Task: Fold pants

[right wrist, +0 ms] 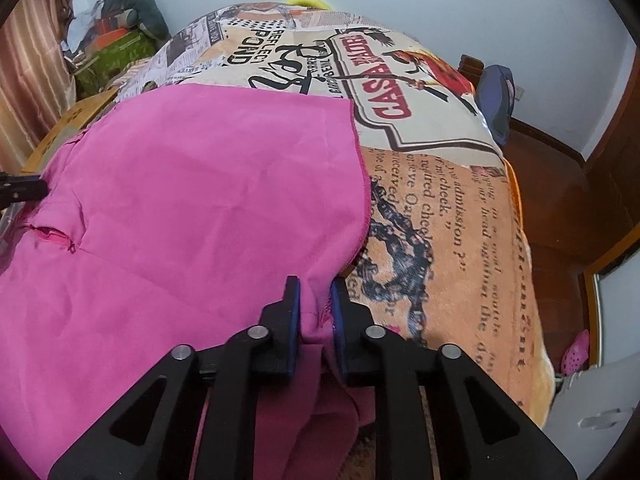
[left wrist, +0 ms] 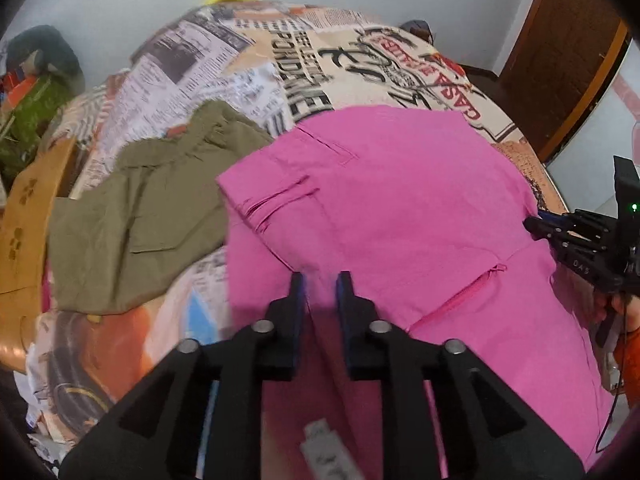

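1. Bed (right wrist: 460,216) with printed blanket carries pink pants (left wrist: 400,200), spread flat at centre, near edge lifted
2. Olive pants (left wrist: 140,216) just left of the pink: little room there; bare blanket beyond
3. Judgement: carry both corners level toward the far hem
4. Left claw (left wrist: 320,280), right claw (right wrist: 312,284): each clenched on pink cloth
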A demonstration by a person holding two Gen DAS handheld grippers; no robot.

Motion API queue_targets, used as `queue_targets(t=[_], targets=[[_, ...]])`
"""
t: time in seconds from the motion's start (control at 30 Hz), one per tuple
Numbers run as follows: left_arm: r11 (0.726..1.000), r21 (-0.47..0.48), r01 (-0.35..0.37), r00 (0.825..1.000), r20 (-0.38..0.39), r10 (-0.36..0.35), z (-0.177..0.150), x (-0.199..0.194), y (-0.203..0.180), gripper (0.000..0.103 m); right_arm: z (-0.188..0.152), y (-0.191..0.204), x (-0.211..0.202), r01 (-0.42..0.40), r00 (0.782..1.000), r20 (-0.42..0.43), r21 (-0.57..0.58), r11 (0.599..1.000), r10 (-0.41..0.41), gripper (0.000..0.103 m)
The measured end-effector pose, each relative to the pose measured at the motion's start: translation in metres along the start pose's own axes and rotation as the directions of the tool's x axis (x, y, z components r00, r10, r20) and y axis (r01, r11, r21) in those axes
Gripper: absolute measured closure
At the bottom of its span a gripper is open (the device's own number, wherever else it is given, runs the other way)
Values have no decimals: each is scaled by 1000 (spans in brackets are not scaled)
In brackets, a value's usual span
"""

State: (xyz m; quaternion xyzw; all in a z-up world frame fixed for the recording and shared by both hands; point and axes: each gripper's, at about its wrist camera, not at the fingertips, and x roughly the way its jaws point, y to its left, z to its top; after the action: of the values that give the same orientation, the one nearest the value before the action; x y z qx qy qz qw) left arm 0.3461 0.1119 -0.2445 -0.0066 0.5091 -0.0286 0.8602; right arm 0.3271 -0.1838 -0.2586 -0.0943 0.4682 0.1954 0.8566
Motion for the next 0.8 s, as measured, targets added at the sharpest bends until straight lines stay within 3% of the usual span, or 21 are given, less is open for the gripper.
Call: queue_targets(t=[0.13, 0.23, 0.43, 0.57, 0.8], targets=[[999, -21, -39, 997, 61, 41, 2, -21, 14, 54, 10, -11, -23, -13, 999, 35, 41, 999, 11, 66], [997, -39, -71, 993, 88, 74, 13, -26, 26, 50, 22, -17, -41, -19, 995, 102, 58, 998, 13, 53], [995, -66, -74, 992, 96, 80, 39, -8, 44, 50, 52, -17, -48, -11, 983, 182, 36, 999, 4, 37], [991, -58, -117, 989, 79, 122, 52, 18, 50, 50, 73, -20, -31, 10, 983, 184, 20, 1000, -13, 36], [998, -60, -35, 999, -8, 35, 58, 67, 65, 50, 97, -21, 17, -1, 988, 154, -6, 1000, 2, 36]])
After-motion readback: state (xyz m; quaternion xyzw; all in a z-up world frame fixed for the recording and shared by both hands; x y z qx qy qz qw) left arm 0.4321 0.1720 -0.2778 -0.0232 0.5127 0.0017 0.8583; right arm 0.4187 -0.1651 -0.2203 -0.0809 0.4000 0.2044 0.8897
